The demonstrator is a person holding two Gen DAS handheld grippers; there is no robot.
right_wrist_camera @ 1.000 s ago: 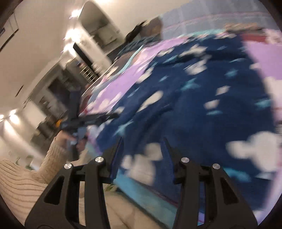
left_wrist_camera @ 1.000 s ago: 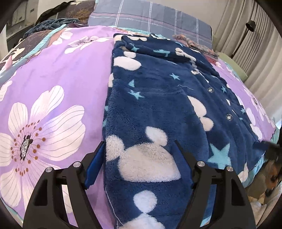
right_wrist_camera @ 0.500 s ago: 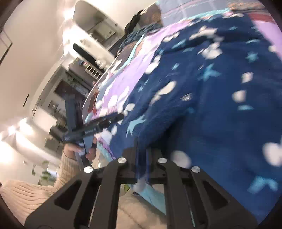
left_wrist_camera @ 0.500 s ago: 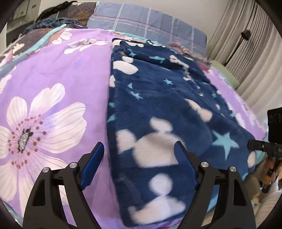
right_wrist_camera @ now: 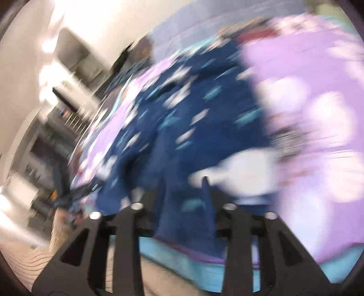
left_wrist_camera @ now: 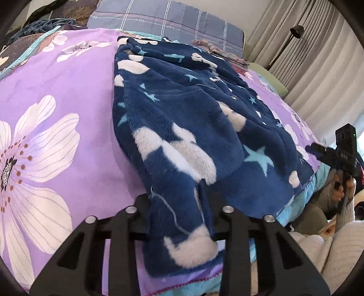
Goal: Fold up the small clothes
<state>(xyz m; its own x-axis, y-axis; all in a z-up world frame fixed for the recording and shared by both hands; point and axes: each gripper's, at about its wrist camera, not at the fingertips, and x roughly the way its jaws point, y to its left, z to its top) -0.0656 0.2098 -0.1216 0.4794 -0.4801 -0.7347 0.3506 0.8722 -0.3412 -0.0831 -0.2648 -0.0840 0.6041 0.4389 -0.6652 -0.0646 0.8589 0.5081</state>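
A navy fleece garment (left_wrist_camera: 191, 118) with white shapes and pale blue stars lies on the purple flowered bedspread (left_wrist_camera: 56, 118), its hem at the near bed edge. My left gripper (left_wrist_camera: 175, 205) is shut on the garment's near left hem corner, with the cloth bunched between the fingers. The right wrist view is blurred by motion. There, my right gripper (right_wrist_camera: 184, 189) has fingers partly apart with the garment's (right_wrist_camera: 193, 118) hem between them. The right gripper also shows at the far right of the left wrist view (left_wrist_camera: 341, 154), off the bed edge.
A grey plaid pillow (left_wrist_camera: 163, 20) lies at the head of the bed. Folded clothes (left_wrist_camera: 223, 52) sit beside it. Curtains (left_wrist_camera: 318, 57) and a lamp stand to the right. The bed's teal edge (left_wrist_camera: 293, 205) runs along the near side.
My left gripper went from wide open over the hem to shut on it. My right gripper was shut on the hem half a second ago; its fingers now stand wider and the view swings.
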